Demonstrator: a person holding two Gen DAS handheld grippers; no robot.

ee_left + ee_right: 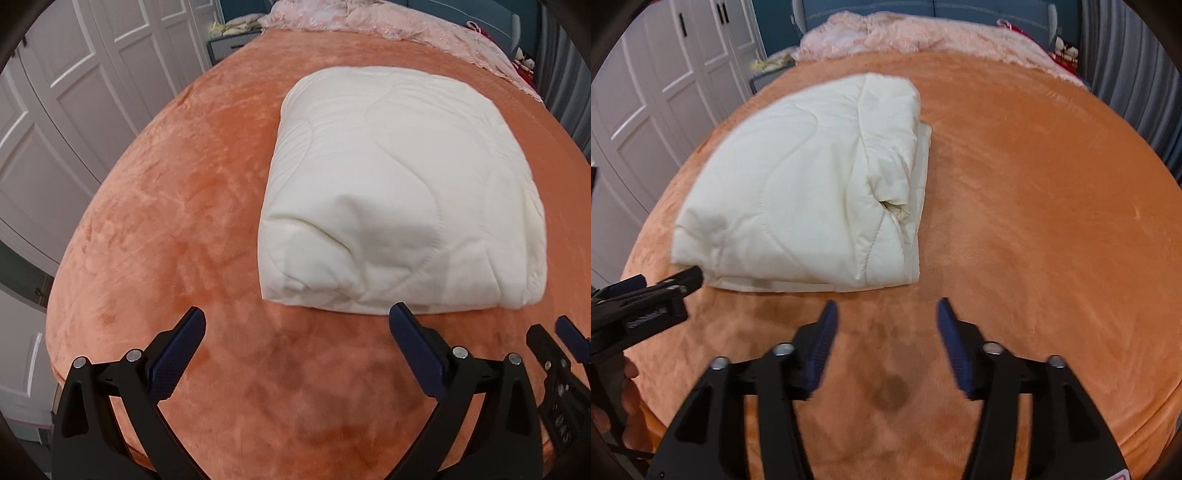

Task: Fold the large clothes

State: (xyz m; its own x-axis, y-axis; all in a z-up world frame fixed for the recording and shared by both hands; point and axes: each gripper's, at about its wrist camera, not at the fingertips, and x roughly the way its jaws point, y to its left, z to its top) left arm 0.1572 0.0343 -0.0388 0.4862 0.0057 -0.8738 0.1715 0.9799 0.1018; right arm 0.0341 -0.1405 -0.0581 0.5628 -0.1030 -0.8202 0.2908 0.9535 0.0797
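The left tongs (297,328) are spread wide, their 2 blue-padded fingers (177,354) hovering over the bed (166,221) just short of the near edge of the quilt (399,192); nothing lies between them. The right tongs (886,317) are also spread, gripping nothing, and sit to the right of the quilt's near right corner, apart from it. In the right wrist view the left tongs show at the left edge, tips near the quilt's near left corner; whether they touch it cannot be told. The quilt is a cream, stitched bundle folded into a thick rectangle, its layered edges stacked along its right side, resting on the orange plush bed cover. Beyond it, at the head of the bed, lies a pale pink blanket (923,37). White panelled wardrobe doors (55,110) stand to the left.
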